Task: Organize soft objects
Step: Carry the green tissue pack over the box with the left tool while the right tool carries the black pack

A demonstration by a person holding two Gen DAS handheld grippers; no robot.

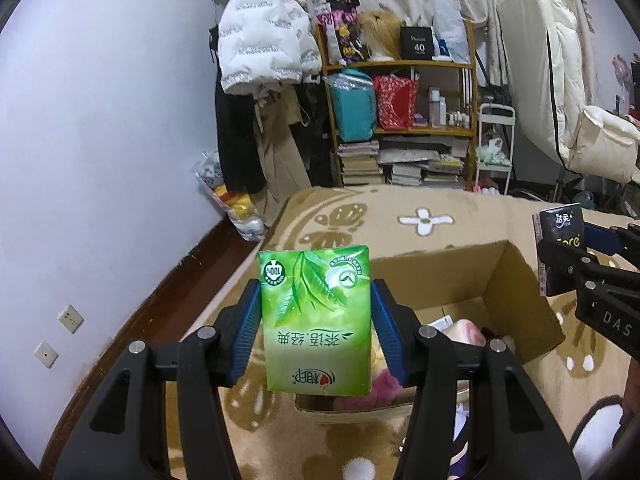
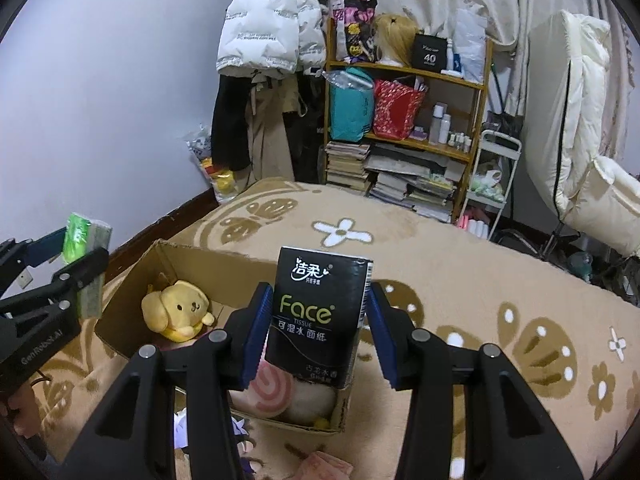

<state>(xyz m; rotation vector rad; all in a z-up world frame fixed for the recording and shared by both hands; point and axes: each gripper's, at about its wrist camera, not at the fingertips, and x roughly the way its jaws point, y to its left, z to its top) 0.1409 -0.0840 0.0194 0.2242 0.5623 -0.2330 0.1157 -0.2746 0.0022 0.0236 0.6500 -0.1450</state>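
- Holding two tissue packs above an open cardboard box (image 2: 132, 320), one pack per gripper.
- Left gripper (image 1: 316, 320): jaws clenched on the green tissue pack (image 1: 316, 320), blue pads pressed against both long sides.
- Green tissue pack: glossy wrapper with leaf artwork and white lettering, print upside down in the left wrist view; long axis running forward along the fingers, far end tilted up and away over the box's near-left corner.
- Right gripper (image 2: 318, 320): jaws clenched on the black tissue pack (image 2: 318, 320), pads against its two long sides.
- Black tissue pack: dark wrapper with white characters on top and "Face" in pale green, print upright in the right wrist view; long axis also forward along the fingers, hanging over the box's near edge.
- Seen side on from the opposite cameras, each pack standing out past its gripper's fingertips.
- One cardboard box, flaps open, resting on a tan blanket (image 2: 460, 280) patterned with brown butterflies and white flowers.
- Inside the box: one yellow plush dog (image 2: 176, 312) near the far-left corner, one pink-and-white swirl cushion (image 2: 276, 390) at the near end, plus a further pale soft item beside it, too hidden to name.
- Behind: one wooden shelf (image 2: 404, 72) stacked with bags, bottles and books; one white puffer jacket (image 2: 268, 28) hanging to its left.
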